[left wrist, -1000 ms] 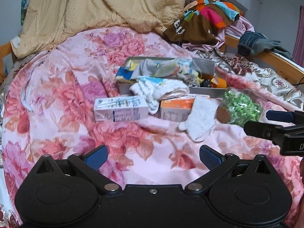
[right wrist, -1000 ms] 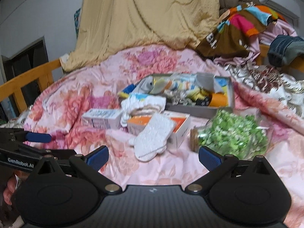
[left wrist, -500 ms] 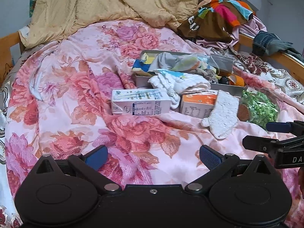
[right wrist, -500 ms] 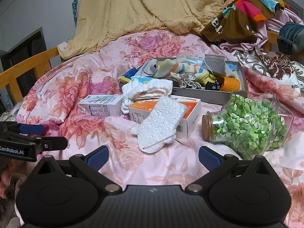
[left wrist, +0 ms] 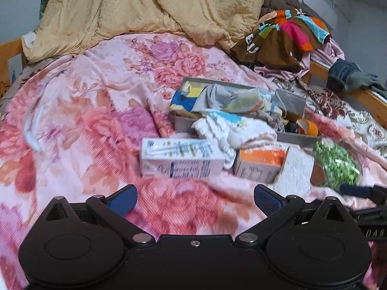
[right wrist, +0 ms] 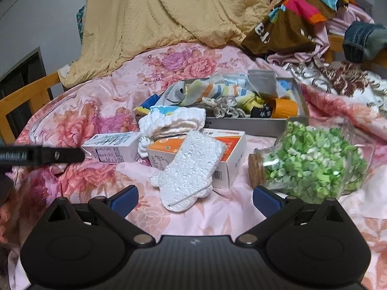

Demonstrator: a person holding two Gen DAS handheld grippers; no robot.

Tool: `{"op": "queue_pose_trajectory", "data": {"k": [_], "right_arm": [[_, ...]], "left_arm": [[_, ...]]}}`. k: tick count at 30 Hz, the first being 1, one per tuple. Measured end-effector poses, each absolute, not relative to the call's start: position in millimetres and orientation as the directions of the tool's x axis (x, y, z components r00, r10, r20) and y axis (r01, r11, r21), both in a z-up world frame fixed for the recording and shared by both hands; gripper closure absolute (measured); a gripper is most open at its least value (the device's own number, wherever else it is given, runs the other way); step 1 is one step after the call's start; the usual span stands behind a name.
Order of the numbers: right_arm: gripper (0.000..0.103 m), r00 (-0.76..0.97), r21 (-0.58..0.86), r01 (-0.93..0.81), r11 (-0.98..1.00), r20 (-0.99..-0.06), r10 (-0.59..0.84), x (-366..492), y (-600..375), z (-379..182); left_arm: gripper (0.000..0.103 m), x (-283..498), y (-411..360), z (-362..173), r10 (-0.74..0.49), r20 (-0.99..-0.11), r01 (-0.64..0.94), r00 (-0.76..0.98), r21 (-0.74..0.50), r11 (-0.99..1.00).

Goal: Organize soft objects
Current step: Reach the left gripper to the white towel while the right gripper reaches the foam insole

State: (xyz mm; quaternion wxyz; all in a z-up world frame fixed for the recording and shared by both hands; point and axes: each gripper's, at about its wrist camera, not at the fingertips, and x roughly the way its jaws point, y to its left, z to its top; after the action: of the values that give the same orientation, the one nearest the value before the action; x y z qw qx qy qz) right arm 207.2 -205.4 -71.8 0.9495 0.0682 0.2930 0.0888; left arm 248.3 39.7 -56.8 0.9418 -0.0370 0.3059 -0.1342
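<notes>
The right gripper (right wrist: 194, 201) is hanging wide open and empty just before the white fluffy sock (right wrist: 191, 172), which is leaning on the orange box (right wrist: 227, 154) and looking light and squishy, easy to pinch at its near end.

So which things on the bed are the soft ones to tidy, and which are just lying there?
Soft ones to tidy:
- fluffy white sock
- white folded cloth
- striped socks in the grey tray

Just lying there:
- milk carton
- orange box
- jar of green paper stars

Both grippers are open, holding nothing.
</notes>
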Motion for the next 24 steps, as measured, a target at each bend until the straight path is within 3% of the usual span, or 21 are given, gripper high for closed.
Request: {"op": "queue_pose_trajectory", "data": {"k": [12, 24], "right_arm": [[0.001, 0.767, 0.282, -0.145, 0.948, -0.573, 0.287, 235.2, -201.9, -84.7], [0.011, 0.749, 0.292, -0.132, 0.947, -0.597, 0.288, 247.7, -201.9, -92.6]], "left_arm": [[0.001, 316.2, 10.7, -57.7, -0.347, -0.524, 0.25, 0.778, -0.249, 0.936], [0.001, 369.5, -22.9, -71.1, -0.402, -0.555, 0.285, 0.728, -0.289, 0.914]]}}
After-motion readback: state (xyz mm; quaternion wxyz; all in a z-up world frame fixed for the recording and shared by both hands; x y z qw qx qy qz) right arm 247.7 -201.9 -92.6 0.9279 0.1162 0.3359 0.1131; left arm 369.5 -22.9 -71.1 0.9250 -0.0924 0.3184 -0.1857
